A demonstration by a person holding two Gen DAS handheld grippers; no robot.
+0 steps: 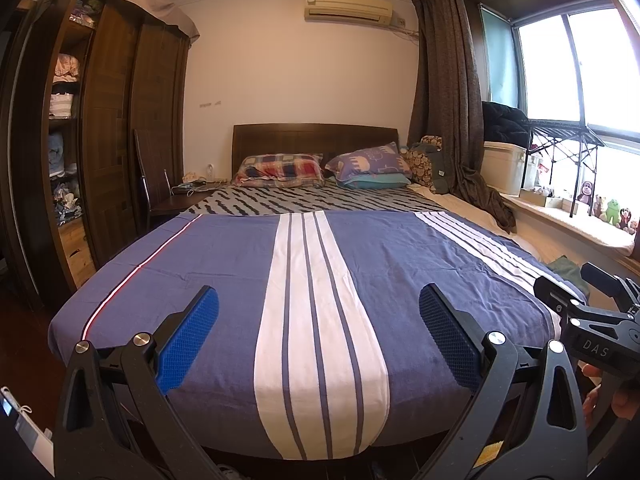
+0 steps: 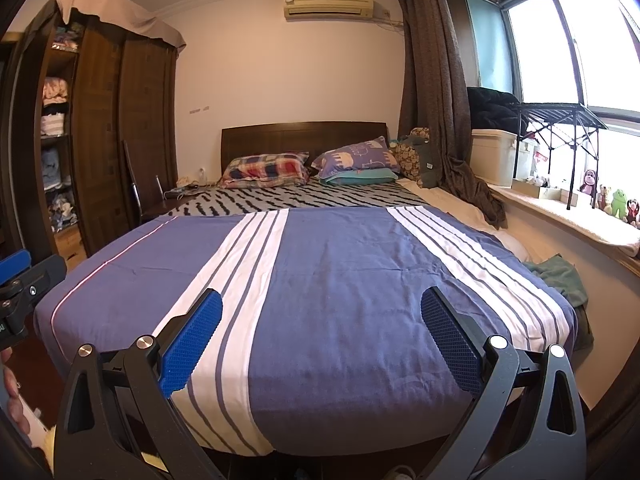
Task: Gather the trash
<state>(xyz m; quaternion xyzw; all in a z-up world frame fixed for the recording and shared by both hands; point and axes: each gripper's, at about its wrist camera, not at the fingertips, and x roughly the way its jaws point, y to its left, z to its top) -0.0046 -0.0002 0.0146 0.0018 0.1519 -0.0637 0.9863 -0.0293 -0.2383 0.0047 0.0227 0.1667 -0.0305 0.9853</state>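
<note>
Facing the blue-and-white striped bedspread (image 1: 360,280), left gripper (image 1: 319,332) and right gripper (image 2: 322,330) both stood spread wide, holding nothing. No trash showed; scanning floor and bedside first seemed advisable.

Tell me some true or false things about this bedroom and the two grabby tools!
1. Both tools are wide open and holding nothing. True: the left tool and the right tool each have their blue pads spread apart, with only bedding seen between them.
2. The blanket is red with yellow dots. False: it is blue with white stripes.
3. Two pillows lie by the headboard. True: a plaid pillow and a purple pillow.
4. The wardrobe is beside the window. False: it stands on the opposite side of the room.
5. Stuffed toys sit on the windowsill. True.
</note>
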